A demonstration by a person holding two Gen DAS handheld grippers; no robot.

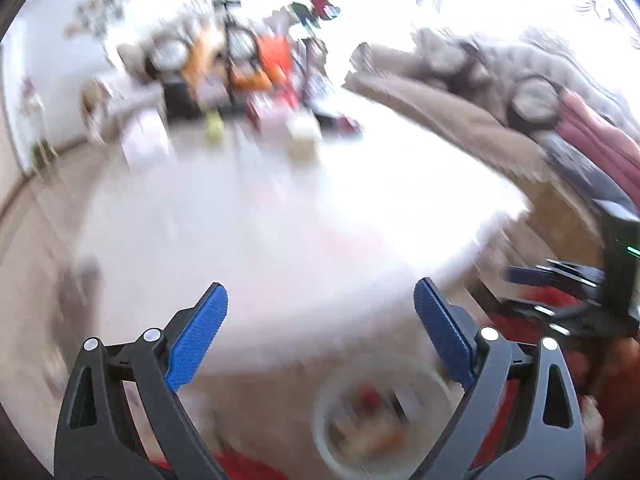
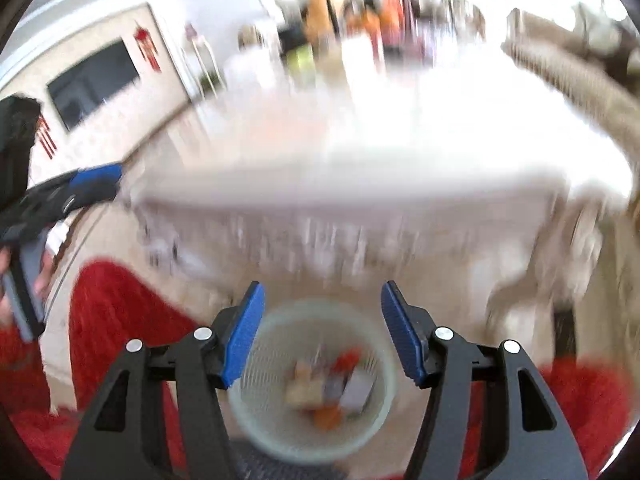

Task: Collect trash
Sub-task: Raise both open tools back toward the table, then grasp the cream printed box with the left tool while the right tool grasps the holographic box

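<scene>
Worktop (image 1: 304, 216) fills most of both views: white, long, heavily motion-blurred, running away from the cameras. Far end carries a blurred clutter of orange, red and yellow-green items; cannot tell what they are. Beige sofa (image 1: 432, 108) runs along the worktop's right side, with cushions and a pink-red cloth at its near end. Wall with a dark TV screen (image 2: 94, 82) sits off to the left in the right wrist view, red hanging ornaments beside it. Red rug (image 2: 120, 312) covers the floor at the near end of the worktop, on both sides of the basket.

Waste basket (image 2: 256, 436): pale mesh, round, on the floor just in front of the worktop's near edge. Trash (image 2: 332, 384) lies inside it, a few scraps in tan, orange, red and grey; too blurred to identify. Same basket shows low in the left wrist view (image 1: 324, 432), below and right of centre.

Right claw (image 2: 322, 332): blue pads spread wide, nothing between them, directly above the basket mouth. Left claw (image 1: 320, 336): spread wide too, empty, over the near edge of the worktop with the basket under its right finger. Each claw shows at the edge of the other's view, well apart.
</scene>
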